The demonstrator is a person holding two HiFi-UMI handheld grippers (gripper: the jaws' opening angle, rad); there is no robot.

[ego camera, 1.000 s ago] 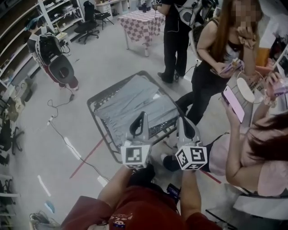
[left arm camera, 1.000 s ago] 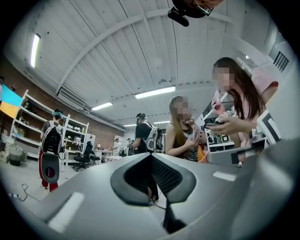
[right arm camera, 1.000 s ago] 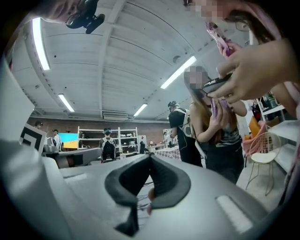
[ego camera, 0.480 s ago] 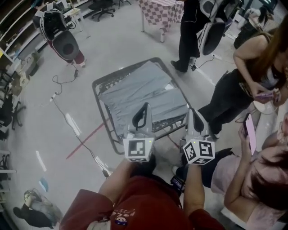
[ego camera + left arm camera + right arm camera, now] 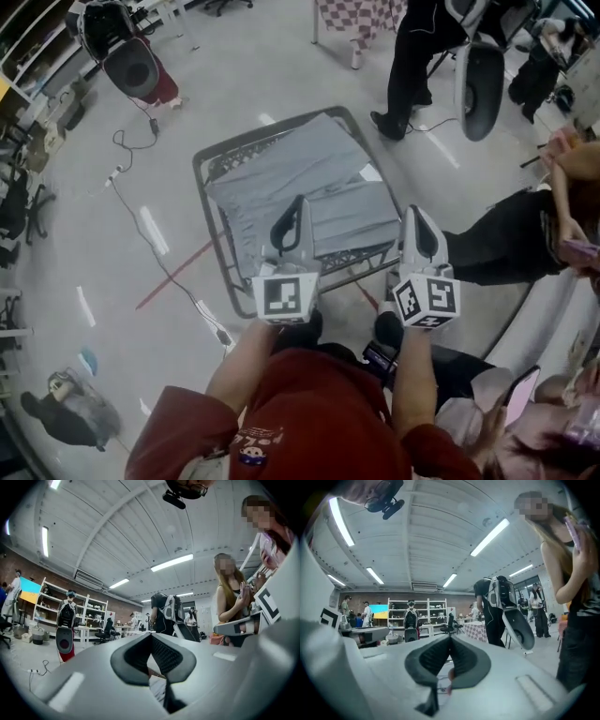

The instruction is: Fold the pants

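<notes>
Pants (image 5: 300, 169) partly hidden behind left hand-held gripper (image 5: 300, 202), right hand-held gripper (image 5: 418, 213) beside, both closed

Large open lab or workshop hall, not a home. Grey polished floor (image 5: 84, 244) with a red tape line (image 5: 174, 277). White shelves (image 5: 91, 616) full of gear against a brick wall (image 5: 28, 569). Strip lights (image 5: 172, 562) on a ribbed ceiling (image 5: 117, 522). Office chair (image 5: 108, 632), checkered table (image 5: 361, 14). Several people standing around, some wearing a backpack rig (image 5: 65, 613).
</notes>
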